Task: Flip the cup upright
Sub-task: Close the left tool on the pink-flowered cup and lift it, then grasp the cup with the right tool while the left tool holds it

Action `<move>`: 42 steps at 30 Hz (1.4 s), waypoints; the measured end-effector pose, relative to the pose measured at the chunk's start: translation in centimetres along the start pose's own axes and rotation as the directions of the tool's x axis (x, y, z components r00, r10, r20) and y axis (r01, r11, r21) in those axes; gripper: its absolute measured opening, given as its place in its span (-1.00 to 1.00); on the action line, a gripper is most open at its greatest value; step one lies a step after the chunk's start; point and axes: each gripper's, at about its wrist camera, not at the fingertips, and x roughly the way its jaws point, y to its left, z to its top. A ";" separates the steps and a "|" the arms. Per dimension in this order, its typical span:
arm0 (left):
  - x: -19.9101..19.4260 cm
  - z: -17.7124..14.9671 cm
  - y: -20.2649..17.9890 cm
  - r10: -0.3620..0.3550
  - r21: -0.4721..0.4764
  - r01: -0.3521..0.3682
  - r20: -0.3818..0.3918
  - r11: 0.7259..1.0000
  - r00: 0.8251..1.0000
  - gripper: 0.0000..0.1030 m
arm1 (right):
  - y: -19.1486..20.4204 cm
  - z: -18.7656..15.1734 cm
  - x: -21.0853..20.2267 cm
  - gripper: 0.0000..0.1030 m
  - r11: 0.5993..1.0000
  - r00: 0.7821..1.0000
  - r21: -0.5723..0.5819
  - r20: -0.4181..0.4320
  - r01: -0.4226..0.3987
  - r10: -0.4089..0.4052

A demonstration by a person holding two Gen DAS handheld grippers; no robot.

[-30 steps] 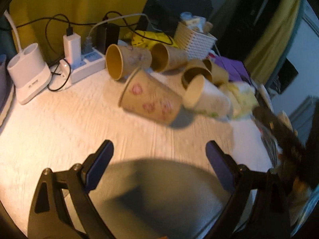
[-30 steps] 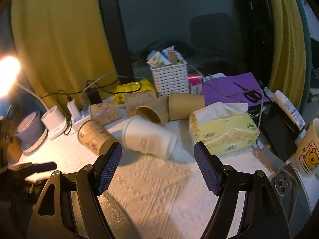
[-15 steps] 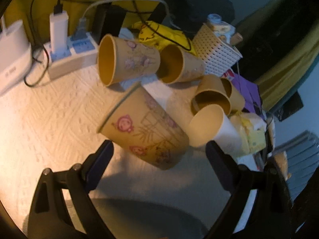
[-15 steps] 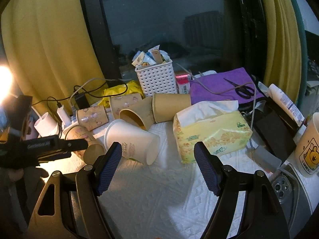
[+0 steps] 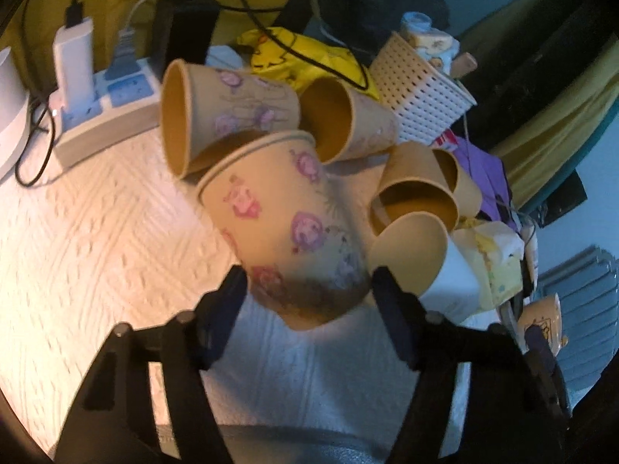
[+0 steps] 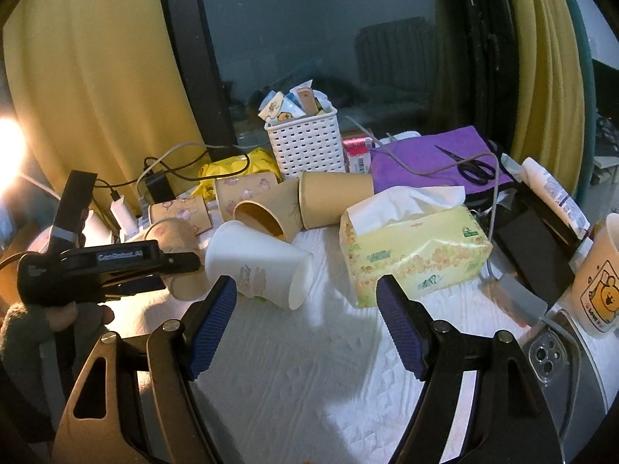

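Note:
A tan paper cup with pink and purple prints (image 5: pixel 286 228) lies tilted, mouth up and away, its base end between the fingers of my left gripper (image 5: pixel 307 288). The fingers stand at its two sides, touching or nearly touching. In the right wrist view the same cup (image 6: pixel 174 237) sits behind the left gripper body (image 6: pixel 104 266). My right gripper (image 6: pixel 303 305) is open and empty above the white cloth, just short of a white cup (image 6: pixel 259 263) lying on its side. Several more tan cups (image 5: pixel 228 108) lie on their sides behind.
A power strip with chargers (image 5: pixel 100 104) and cables lies at the back left. A white basket (image 6: pixel 305 143), a yellow tissue pack (image 6: pixel 414 247), a purple cloth with scissors (image 6: pixel 472 166), a phone (image 6: pixel 549 352) and a bear mug (image 6: pixel 599 290) crowd the right side.
My left gripper moved forward onto the printed cup and its fingers narrowed around the cup's base end. The right gripper drifted slightly closer to the white cup, still open.

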 end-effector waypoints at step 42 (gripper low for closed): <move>-16.7 -18.1 -2.5 -0.188 0.757 -0.111 0.297 0.644 0.936 0.24 | 9.3 -3.0 -9.6 0.51 0.940 0.942 0.056 0.020 -0.336 0.336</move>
